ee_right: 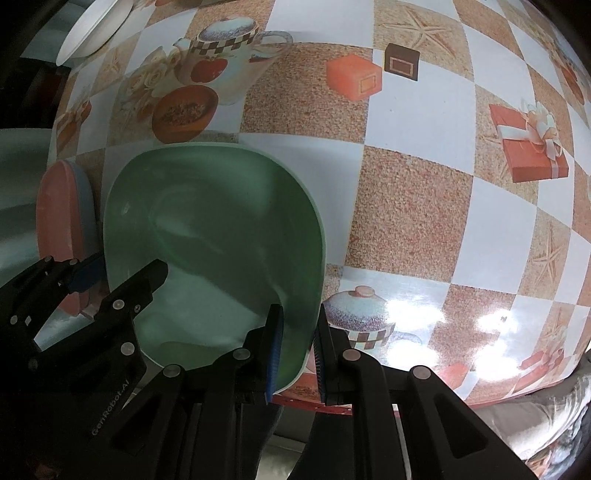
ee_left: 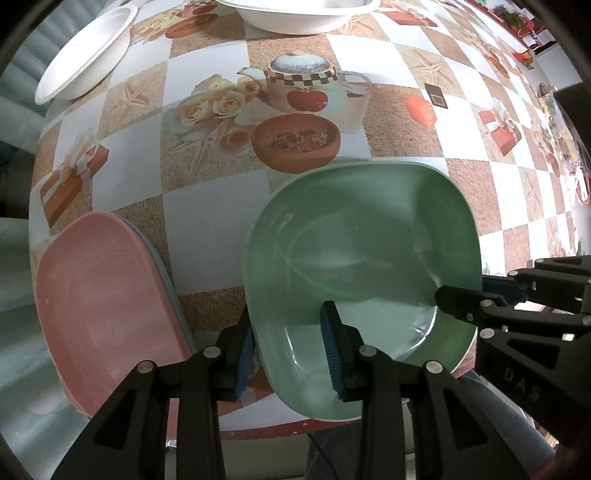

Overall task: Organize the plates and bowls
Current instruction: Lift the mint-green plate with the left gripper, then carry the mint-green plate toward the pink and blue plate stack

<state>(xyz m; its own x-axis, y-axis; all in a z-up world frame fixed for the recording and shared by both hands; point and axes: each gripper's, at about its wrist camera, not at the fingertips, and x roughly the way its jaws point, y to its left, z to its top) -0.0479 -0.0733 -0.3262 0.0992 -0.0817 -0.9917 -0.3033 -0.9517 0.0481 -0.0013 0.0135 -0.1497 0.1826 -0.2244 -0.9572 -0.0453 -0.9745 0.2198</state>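
A green square plate (ee_left: 362, 251) lies at the table's near edge; it also shows in the right wrist view (ee_right: 214, 236). My left gripper (ee_left: 288, 350) straddles its left rim, one pad outside and one inside, with a visible gap to the rim. My right gripper (ee_right: 297, 350) straddles its right rim, pads close to the rim; it shows in the left wrist view (ee_left: 465, 295). A pink plate (ee_left: 107, 306) stacked on a blue-grey one lies left of the green plate. Two white bowls, one (ee_left: 85, 55) at far left and one (ee_left: 306, 14) at top, stand at the back.
The table (ee_left: 207, 221) has a checkered printed cloth with teapots and gift boxes. Its near edge runs just under both grippers. Clutter lines the far right side (ee_left: 569, 147).
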